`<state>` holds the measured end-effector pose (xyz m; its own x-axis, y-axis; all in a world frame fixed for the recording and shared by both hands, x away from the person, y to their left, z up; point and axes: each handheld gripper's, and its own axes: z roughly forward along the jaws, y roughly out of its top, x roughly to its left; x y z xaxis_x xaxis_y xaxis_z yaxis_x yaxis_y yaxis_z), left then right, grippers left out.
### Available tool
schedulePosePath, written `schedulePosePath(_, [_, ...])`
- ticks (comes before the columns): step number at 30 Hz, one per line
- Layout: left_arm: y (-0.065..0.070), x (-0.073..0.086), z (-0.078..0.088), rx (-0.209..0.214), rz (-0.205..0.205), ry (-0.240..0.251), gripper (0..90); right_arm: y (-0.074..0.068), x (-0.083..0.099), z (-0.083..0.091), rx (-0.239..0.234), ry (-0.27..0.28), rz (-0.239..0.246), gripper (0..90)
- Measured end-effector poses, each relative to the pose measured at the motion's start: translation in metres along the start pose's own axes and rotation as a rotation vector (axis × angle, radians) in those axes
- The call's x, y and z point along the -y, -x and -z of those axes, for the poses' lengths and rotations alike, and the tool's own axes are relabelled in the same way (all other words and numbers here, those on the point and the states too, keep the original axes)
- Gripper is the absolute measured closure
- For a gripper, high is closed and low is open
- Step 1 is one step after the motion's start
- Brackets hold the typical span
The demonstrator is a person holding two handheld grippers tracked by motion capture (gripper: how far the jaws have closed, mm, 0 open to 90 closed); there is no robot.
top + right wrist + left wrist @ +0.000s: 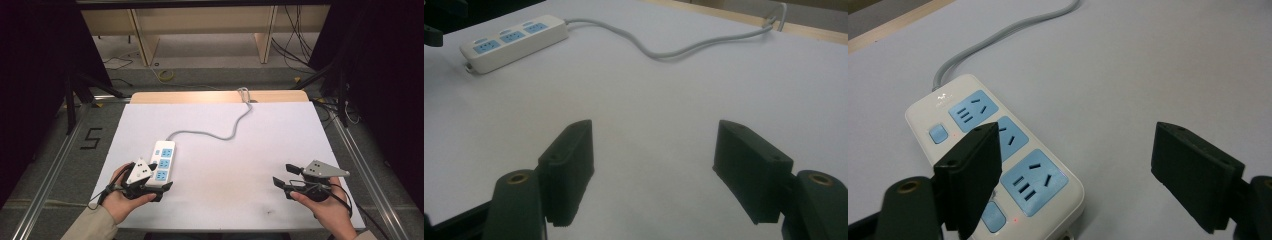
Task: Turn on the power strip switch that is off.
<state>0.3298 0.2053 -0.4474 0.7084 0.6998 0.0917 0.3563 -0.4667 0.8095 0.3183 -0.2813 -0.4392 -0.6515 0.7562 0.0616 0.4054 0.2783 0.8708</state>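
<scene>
A white power strip (162, 162) with three blue sockets lies at the left of the white table (240, 150). Its grey cable (215, 135) snakes off to the far edge. My left gripper (160, 176) is open at the strip's near end. In the left gripper view the left finger (973, 175) hangs over the power strip (1035, 182), and the right finger (1193, 175) is over bare table beside it. Nothing is held. My right gripper (283, 174) stands open near the front right, apart from the strip. In the right gripper view the right gripper (654, 150) has nothing between its fingers, with the power strip (514, 37) far off.
A wooden strip (215, 96) borders the table's far edge, where the cable drops off. Metal frame rails (365, 165) run along both sides. Loose cables (295, 45) lie on the floor beyond, under wooden shelving. Bare white table spreads between the two grippers.
</scene>
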Motion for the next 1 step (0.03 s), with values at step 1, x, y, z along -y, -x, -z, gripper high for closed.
schedulePosePath(1, [0.0001,0.0,-0.0001,0.0,0.0,0.001,20.1,0.0,0.0,0.0001,0.0,0.001,0.0,32.6])
